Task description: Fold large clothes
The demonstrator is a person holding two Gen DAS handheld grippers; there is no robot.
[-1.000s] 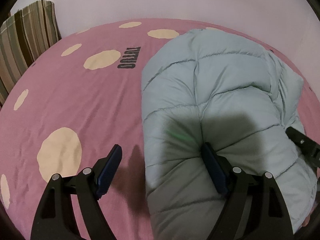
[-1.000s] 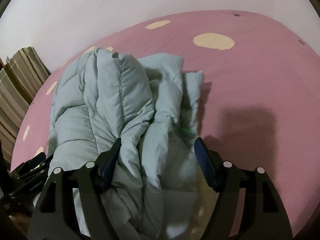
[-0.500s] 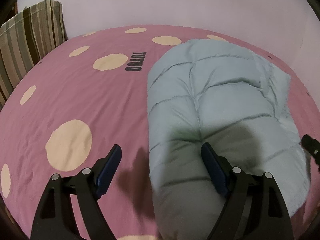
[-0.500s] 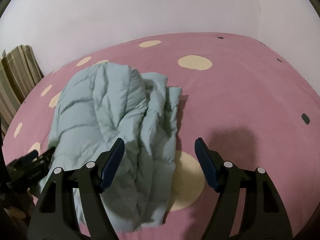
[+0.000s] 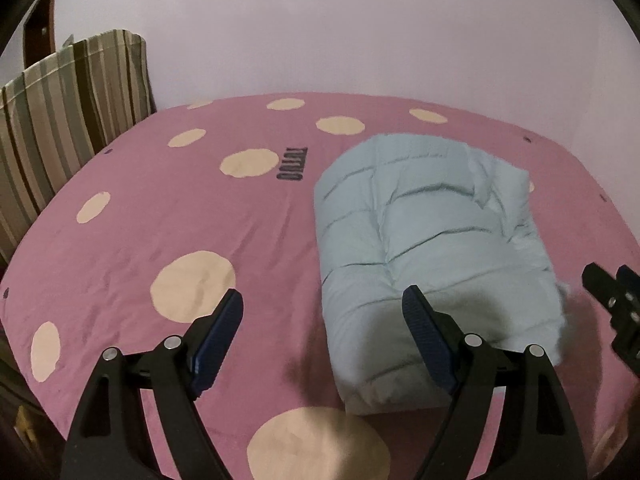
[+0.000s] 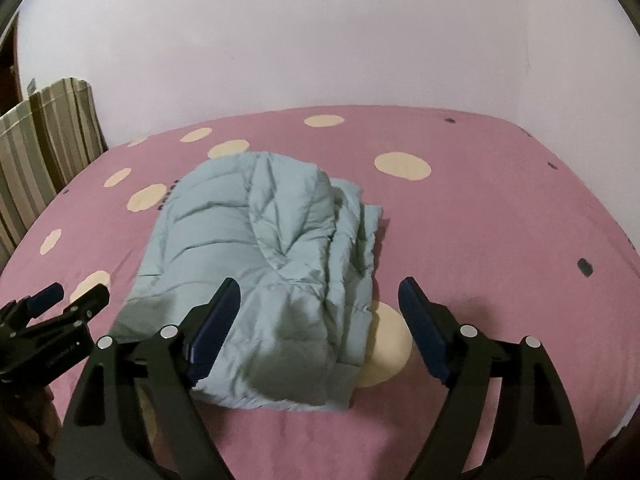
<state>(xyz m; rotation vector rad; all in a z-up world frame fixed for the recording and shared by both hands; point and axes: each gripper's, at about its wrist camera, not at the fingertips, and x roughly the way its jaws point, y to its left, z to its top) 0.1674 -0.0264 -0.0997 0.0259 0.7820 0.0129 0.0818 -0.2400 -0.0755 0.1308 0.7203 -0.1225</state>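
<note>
A pale blue quilted jacket [image 5: 432, 232] lies folded in a thick bundle on the pink spotted bed sheet [image 5: 160, 220]. My left gripper [image 5: 323, 294] hovers above and short of the bundle's near left corner, open and empty. In the right wrist view the jacket [image 6: 260, 240] shows its stacked layers on the right side. My right gripper [image 6: 320, 283] hangs over its near end with the jaws opening and no fabric pressed between the pads. Each gripper shows at the edge of the other's view: the right one [image 5: 612, 304] and the left one [image 6: 52, 312].
A striped cushion [image 5: 68, 104] stands against the wall at the bed's far left, also visible as the striped cushion [image 6: 44, 132] in the right wrist view. A plain pale wall runs behind the bed. The sheet [image 6: 500, 220] drops off at the right edge.
Both grippers have drawn back and risen away from the jacket, which now looks smaller. The right jaws, earlier around a fold of fabric, have widened and hold nothing. The jacket stays put.
</note>
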